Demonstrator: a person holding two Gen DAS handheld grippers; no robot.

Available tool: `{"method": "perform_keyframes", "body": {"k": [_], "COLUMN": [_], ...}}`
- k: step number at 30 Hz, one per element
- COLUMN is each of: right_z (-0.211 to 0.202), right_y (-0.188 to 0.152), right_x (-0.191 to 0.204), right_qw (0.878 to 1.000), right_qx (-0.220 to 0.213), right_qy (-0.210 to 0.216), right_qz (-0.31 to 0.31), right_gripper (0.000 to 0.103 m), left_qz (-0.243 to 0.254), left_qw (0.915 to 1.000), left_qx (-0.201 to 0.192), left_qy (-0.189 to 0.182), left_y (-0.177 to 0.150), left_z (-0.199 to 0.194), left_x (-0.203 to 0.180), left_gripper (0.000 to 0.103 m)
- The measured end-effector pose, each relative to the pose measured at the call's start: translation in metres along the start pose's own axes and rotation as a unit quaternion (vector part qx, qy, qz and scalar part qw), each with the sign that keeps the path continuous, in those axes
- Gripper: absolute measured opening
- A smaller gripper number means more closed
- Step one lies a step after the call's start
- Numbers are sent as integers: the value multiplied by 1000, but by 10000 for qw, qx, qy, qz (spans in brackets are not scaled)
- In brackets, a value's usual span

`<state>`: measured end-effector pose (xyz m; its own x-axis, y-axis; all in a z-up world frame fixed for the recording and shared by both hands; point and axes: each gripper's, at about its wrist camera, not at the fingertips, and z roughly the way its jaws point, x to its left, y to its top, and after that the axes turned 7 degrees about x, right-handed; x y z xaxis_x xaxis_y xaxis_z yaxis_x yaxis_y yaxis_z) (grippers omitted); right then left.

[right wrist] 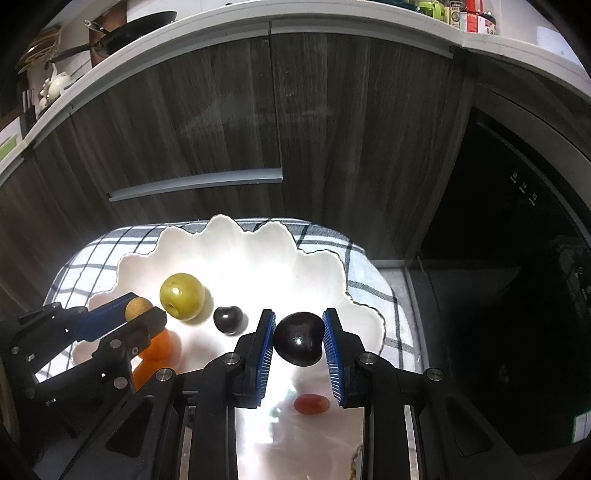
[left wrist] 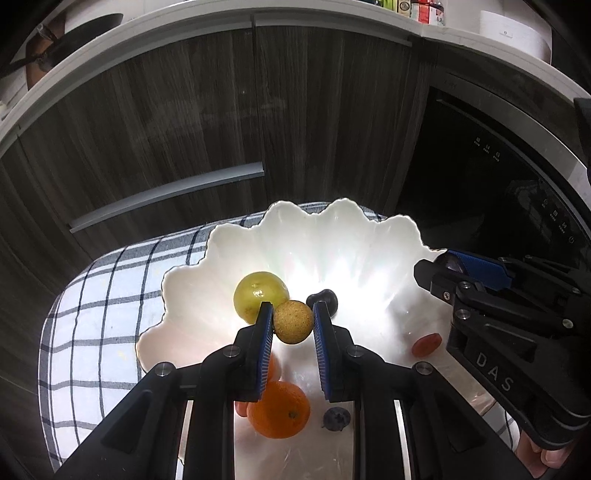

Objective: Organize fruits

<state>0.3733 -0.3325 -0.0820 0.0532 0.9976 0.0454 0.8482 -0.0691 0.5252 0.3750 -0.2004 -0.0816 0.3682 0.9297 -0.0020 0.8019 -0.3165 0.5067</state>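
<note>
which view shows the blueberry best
The left wrist view. The blueberry lies in the open between the left gripper's fingers, on the shiny surface beside the orange, its crown visible. The right wrist view does not show it at all.

In the left wrist view the left gripper [left wrist: 293, 318] hides part of a small orange fruit [left wrist: 272, 367] behind its left finger; a reddish fruit [left wrist: 242, 408] beside the orange [left wrist: 277, 410] shows only a sliver — its kind cannot be told; the right gripper [left wrist: 430, 271] covers most of what it holds; the bowl [left wrist: 221, 243] glares white inside; shelf labels [right wrist: 476, 18] are too small to read.
</note>
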Motion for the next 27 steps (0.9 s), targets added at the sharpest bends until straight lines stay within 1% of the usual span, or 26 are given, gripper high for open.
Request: {"method": "perform_keyframes", "body": {"k": [2, 3, 5, 7, 8, 9, 10, 11, 12, 14, 16, 17, 19, 22, 23, 25, 27], "right_z": [0, 0, 0, 3, 3, 2, 2, 1, -1, -4, -7, -9, -11, -17, -19, -23, -29], "right_y": [0, 0, 1, 2, 1, 1, 2, 2, 2, 1, 1, 0, 0, -1, -1, -3, -4], "right_x": [1, 2, 3, 2, 2, 1, 1, 1, 0, -2, -3, -2, -2, 1, 2, 3, 5], "right_qw": [10000, 10000, 10000, 9999, 9999, 9999, 9999, 9999, 9999, 9999, 9998, 9998, 9997, 9995, 9994, 9992, 9989], "right_qx": [9, 11, 58, 134, 153, 144, 127, 99, 70, 17, -19, -51, -79, -108, -120, -166, -233], "right_qy": [8, 7, 21, 47, 42, 24, -7, -29, -34, -21, -27, -64, -110, -203, -232, -266, -306], "right_qz": [-15, -28, -47, -18, 15, 38, 47, 57, 81, 152, 191, 198, 202, 224, 234, 250, 253], "right_gripper": [28, 28, 28, 29, 29, 29, 31, 38, 42, 60, 66, 67, 67, 67, 71, 75, 75], "left_qz": [-19, -32, -47, -86, -116, -157, -183, -197, -201, -207, -248, -275, -322, -321, -329, -377, -407], "left_qw": [10000, 10000, 10000, 10000, 9999, 9999, 9998, 9997, 9997, 9995, 9992, 9991, 9985, 9981, 9980, 9978, 9975], "left_qx": [27, 29, 27, 0, -24, -56, -80, -97, -107, -105, -126, -133, -162, -230, -231, -241, -284], "left_qy": [-31, -38, -29, -18, 6, 36, 58, 72, 108, 222, 270, 288, 401, 476, 491, 489, 501], "left_y": [-1, -1, -2, -2, -2, -3, -3, -3, -4, -4, -6, -7, -9, -13, -14, -15, -18], "left_z": [1, 1, 1, -1, -2, -4, -6, -8, -10, -11, -15, -16, -21, -29, -31, -36, -44], "left_x": [2, 2, 4, 7, 8, 10, 12, 14, 16, 19, 23, 25, 28, 32, 34, 37, 40], "left_gripper": [23, 25, 33, 48, 52, 58, 61, 62, 63, 67, 71, 74, 86, 88, 88, 88, 88]}}
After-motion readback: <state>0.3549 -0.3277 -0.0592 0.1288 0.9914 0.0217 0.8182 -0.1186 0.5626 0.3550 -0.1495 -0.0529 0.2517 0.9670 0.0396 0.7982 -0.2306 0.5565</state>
